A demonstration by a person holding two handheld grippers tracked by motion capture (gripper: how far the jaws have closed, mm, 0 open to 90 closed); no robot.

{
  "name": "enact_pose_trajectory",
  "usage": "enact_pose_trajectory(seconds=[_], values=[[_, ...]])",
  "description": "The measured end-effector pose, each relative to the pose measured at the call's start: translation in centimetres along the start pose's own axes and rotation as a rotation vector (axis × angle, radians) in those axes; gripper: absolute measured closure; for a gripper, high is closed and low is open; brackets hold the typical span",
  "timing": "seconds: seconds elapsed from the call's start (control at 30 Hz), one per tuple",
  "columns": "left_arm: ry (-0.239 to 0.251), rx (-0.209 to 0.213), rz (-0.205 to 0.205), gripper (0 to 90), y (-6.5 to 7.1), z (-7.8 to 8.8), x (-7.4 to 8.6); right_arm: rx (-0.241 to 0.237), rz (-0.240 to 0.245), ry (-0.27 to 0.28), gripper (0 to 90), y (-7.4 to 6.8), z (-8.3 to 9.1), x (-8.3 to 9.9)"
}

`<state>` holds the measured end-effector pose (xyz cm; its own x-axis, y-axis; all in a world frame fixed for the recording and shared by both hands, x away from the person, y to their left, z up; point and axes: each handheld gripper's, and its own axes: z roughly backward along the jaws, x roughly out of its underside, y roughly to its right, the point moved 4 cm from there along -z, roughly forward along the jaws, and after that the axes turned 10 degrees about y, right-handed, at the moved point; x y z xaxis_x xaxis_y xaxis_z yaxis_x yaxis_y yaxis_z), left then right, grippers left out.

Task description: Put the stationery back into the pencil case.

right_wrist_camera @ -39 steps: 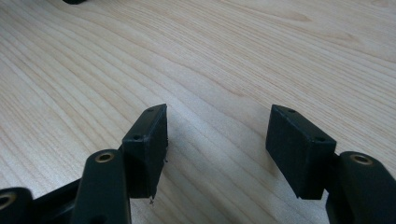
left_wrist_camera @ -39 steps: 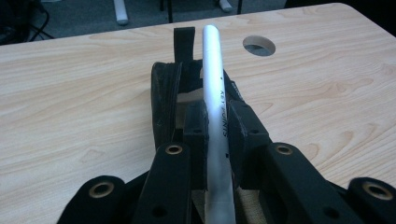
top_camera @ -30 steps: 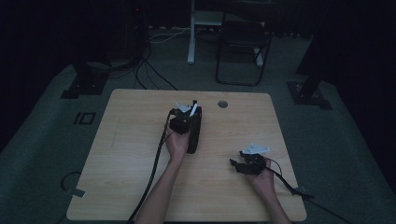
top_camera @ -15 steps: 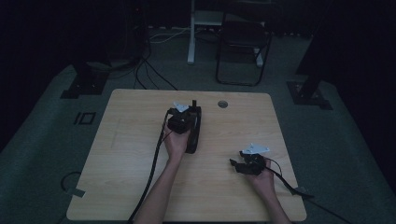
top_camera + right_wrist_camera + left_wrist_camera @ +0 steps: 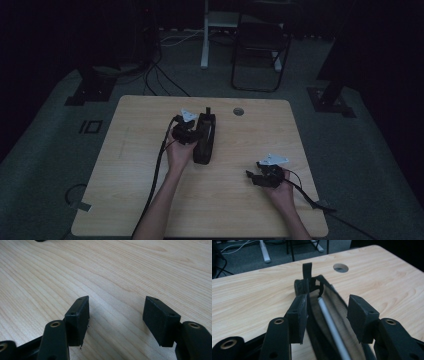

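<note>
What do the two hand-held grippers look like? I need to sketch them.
Both the left gripper and right gripper are black, each with a pale grey three-cornered plate on top, a trailing black cable, flat rectangular pads and brass-coloured rivets. Forearms are bare.

High view overhead; tool views close, dim; share table (image 5: pixel 150 200).

We see two bare forearms reaching in from the near edge of the tabletop (image 5: pixel 125 150). Our left hand (image 5: pixel 179 150) stretches toward the middle of the tabletop, carrying the left gripper (image 5: pixel 192 134), whose jaws have just been opening and now stand apart. Our right hand (image 5: pixel 282 192) rests close to the near right corner, holding the right gripper (image 5: pixel 252 177) low over the wood, jaws parted with nothing between them.
</note>
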<state>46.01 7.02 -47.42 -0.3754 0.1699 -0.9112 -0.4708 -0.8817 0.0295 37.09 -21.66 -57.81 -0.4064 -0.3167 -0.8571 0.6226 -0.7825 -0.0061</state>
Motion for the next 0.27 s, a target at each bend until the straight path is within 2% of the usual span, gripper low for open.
enact_pose_trajectory(seconds=[0.27], values=[[-0.007, -0.001, 0.004, 50.1, -1.7, 1.1, 0.6, -0.001, 0.000, 0.000, 37.7, 0.0, 0.0, 0.0]])
